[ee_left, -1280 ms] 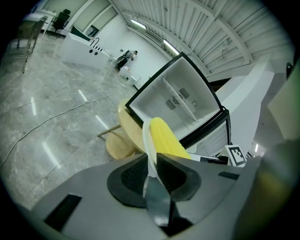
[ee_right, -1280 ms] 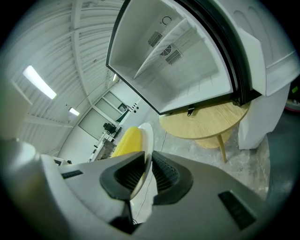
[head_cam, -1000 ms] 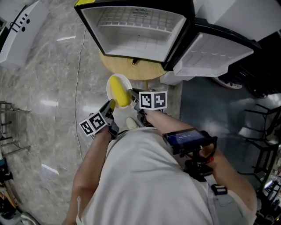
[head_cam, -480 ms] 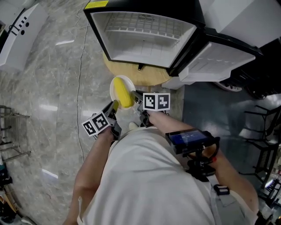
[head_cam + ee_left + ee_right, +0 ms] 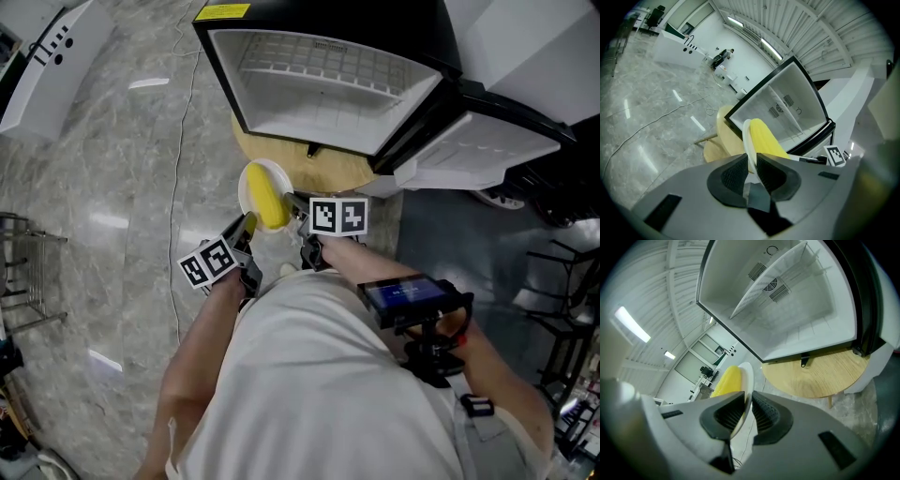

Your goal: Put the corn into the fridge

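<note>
I have the white plate (image 5: pixel 249 178) between both my tongs. The left tongs (image 5: pixel 751 165) are clamped on its rim, pads pressing on either face of the edge, and the right tongs (image 5: pixel 746 409) pinch the rim on the opposite side in the same way. The corn (image 5: pixel 267 199) lies on the plate, a yellow cob stretched across it, nothing else touching it.

So the pick-up part is done: corn and plate are off any surface and carried in the air, in front of me and short of the fridge (image 5: pixel 319 89). The fridge stands on a round wooden counter (image 5: pixel 330 172) with its door (image 5: pixel 487 150) swung wide to the right, so no opening is left to do. Its inside looks bare, with a wire shelf at the back, though I can't see every corner of it.

What remains, as I judge it, is the whole placing: bring the plate level up past the counter's edge, slide it into the compartment, set it down, let go on both sides and draw back. The corn is not yet inside.
</note>
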The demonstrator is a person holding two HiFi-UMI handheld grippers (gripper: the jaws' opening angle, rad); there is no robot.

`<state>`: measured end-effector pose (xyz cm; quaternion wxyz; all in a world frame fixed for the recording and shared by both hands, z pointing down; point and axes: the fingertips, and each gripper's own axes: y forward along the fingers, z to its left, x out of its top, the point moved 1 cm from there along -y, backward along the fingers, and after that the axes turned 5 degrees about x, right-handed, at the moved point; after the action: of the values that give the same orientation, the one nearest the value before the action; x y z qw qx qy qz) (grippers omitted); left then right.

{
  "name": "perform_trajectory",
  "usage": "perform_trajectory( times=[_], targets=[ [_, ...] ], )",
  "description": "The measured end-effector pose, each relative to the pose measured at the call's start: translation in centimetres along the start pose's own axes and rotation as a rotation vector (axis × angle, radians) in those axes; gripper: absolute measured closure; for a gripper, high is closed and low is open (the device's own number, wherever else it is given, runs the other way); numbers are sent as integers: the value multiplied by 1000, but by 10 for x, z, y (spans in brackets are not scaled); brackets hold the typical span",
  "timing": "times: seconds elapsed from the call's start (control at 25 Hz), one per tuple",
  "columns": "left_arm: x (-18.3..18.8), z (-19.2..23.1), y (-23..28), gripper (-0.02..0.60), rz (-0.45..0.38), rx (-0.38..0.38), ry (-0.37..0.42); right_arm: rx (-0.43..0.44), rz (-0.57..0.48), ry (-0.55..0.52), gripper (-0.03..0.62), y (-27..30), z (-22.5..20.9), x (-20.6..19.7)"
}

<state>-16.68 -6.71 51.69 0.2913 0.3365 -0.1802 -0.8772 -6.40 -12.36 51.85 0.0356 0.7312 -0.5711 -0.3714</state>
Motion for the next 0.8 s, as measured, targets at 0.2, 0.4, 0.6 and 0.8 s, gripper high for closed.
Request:
perform_trajectory(
  times=[0.2,0.4,0.6,0.8],
  targets=[
    [13,3,13,518,-11,20,-11,15,22,-10,540,13,-6,16],
    [26,3,36,518,-14,39,-23,24,42,-11,540,25,-20,36],
    [33,2,46,518,-15,43,-38,21,53,-13,540,30,-26,47],
    [38,0,61,518,-6,35,-30,12,53,-8,540,34,-38,57]
  ],
)
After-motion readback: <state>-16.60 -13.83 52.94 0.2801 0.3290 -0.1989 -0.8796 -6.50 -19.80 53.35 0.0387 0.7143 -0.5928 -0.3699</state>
